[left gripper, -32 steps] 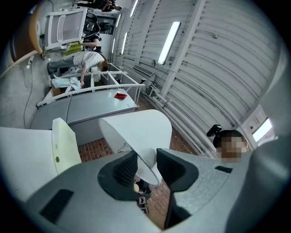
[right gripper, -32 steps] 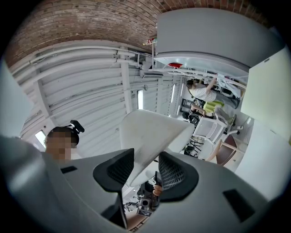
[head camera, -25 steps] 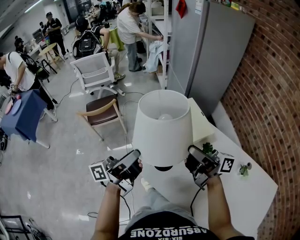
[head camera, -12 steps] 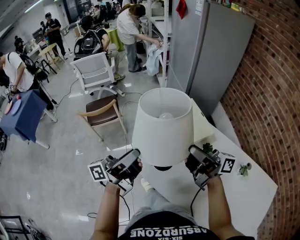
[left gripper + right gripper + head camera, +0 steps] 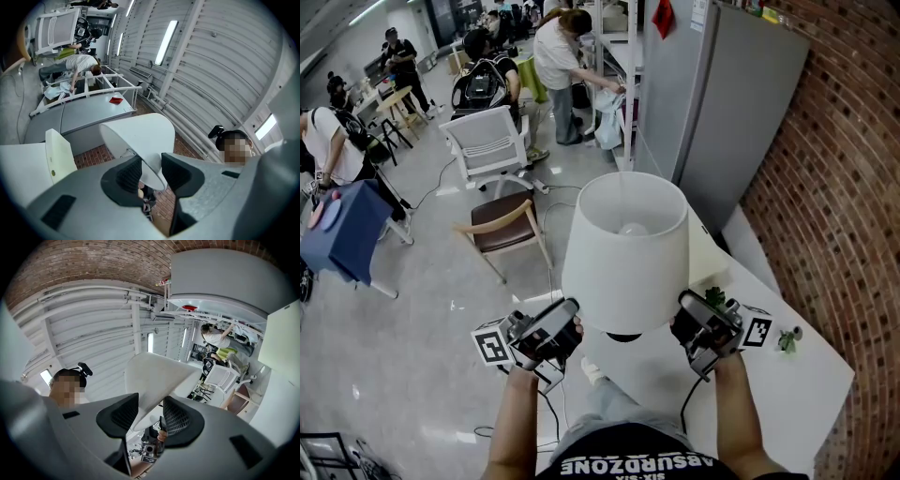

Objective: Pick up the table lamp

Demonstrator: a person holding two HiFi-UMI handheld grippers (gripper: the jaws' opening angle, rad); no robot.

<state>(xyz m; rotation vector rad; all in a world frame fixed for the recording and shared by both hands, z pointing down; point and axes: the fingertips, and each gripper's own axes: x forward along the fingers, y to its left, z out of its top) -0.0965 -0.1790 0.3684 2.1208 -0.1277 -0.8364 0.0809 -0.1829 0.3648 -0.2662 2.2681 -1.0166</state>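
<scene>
Head view: a white table lamp (image 5: pixel 625 251) is held up in front of the person, above the near end of a white table (image 5: pixel 773 398). Its lampshade (image 5: pixel 623 286) is pinched at the lower rim from both sides by the left gripper (image 5: pixel 572 330) and the right gripper (image 5: pixel 682 326). A bulb (image 5: pixel 630 230) is seen through the open top. A dark part of the lamp shows just under the shade; whether it is clear of the tabletop cannot be told.

Left gripper view: the thin wall of the lampshade (image 5: pixel 140 136) is clamped at its edge between the left gripper's (image 5: pixel 151 169) ribbed pads (image 5: pixel 129 174), which are closed on it.

Right gripper view: the same is shown on the other side, with the shade's (image 5: pixel 157 378) rim gripped between the right gripper's (image 5: pixel 151 416) pads (image 5: pixel 177 417).

The shade is judged light, thin and easily dented, and its smooth surface may slip. Most of the weight is probably carried lower down, so the lamp may swing under a rim grip. The bulb is to be treated as fragile. A firmer hold would be expected at the stem or base. With the rim, even pressure from both sides and a level, slow carry are called for.
</scene>
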